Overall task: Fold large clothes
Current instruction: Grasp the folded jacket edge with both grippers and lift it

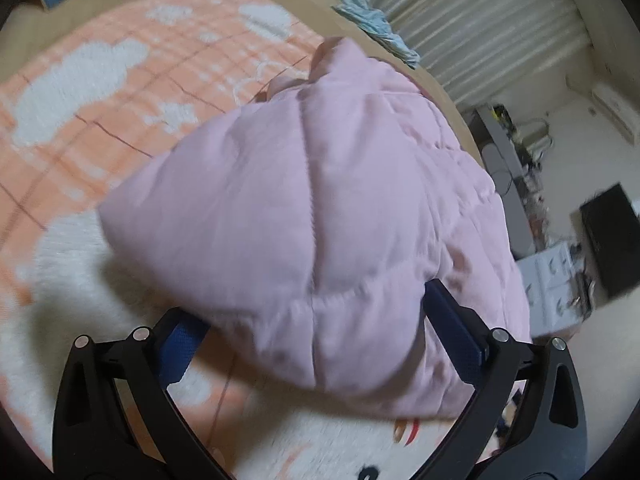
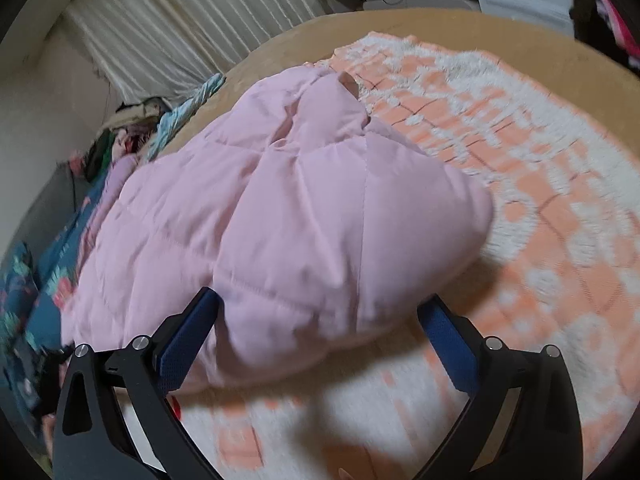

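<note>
A pink quilted puffer jacket (image 1: 320,200) lies bunched on an orange and white fluffy blanket (image 1: 100,92). In the left wrist view my left gripper (image 1: 316,312) is open, its blue-padded fingers (image 1: 452,328) wide apart on either side of the jacket's near end, which bulges between them. In the right wrist view the same jacket (image 2: 288,216) fills the middle of the blanket (image 2: 540,220). My right gripper (image 2: 320,320) is open too, its fingers (image 2: 444,332) straddling the jacket's near edge. Neither gripper pinches the fabric.
The blanket lies on a tan bed (image 2: 400,28). White pleated curtains (image 2: 180,12) hang behind. Blue floral bedding (image 2: 48,280) and a pile of clothes (image 2: 132,120) lie left of the jacket. A desk with clutter (image 1: 516,168) and a dark box (image 1: 612,236) stand beyond the bed.
</note>
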A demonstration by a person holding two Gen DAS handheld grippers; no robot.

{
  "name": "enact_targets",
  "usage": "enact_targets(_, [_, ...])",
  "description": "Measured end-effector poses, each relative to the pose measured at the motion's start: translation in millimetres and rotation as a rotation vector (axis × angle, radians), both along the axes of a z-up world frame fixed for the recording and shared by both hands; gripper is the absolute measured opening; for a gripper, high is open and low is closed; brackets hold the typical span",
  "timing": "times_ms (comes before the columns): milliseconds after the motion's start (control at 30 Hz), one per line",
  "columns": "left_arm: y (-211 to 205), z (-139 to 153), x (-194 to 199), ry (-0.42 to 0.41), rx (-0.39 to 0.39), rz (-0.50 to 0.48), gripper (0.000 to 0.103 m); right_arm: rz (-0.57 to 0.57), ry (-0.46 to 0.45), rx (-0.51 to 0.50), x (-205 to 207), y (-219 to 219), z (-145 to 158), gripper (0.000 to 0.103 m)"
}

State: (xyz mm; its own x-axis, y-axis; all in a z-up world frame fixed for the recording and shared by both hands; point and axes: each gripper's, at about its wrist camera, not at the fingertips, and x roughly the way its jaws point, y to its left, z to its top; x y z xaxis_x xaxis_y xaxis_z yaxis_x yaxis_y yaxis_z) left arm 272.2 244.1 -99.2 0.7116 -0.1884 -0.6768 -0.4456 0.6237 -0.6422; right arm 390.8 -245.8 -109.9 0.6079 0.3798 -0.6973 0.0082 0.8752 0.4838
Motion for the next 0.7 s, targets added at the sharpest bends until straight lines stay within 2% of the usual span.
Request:
enact_targets(133, [3, -12, 7, -0.026, -0.046, 0.013, 0.095, -0.01, 0.028, 0.115, 18, -4, -15, 0.099])
enact_targets(267, [0, -16, 13, -0.046, -0.037, 0.009, 0.095, -0.011, 0.015, 0.179, 29, -5, -23, 0.099])
enact_targets(333, [-1, -15, 14, -0.052, -0.029, 0.013, 0.095, 0.001, -0.004, 0.183, 31, -3, -21, 0.092])
enact_targets(400, [-4, -11, 15, -0.057, -0.006, 0.013, 0.094, 0.025, -0.026, 0.187, 31, 0, -18, 0.071])
enact_targets(433, [-6, -9, 16, -0.059, 0.01, 0.01, 0.092, 0.042, -0.045, 0.181, 33, 2, -15, 0.066])
enact_targets(500, [-11, 0, 14, -0.067, 0.07, -0.003, 0.078, 0.085, -0.104, 0.135, 28, 9, -2, 0.049])
enact_targets(567, [-17, 12, 13, -0.069, 0.132, -0.014, 0.067, 0.124, -0.15, 0.082, 22, 17, 10, 0.041])
enact_targets(700, [-31, 38, 11, -0.071, 0.243, -0.036, 0.043, 0.182, -0.228, -0.029, 13, 32, 37, 0.033])
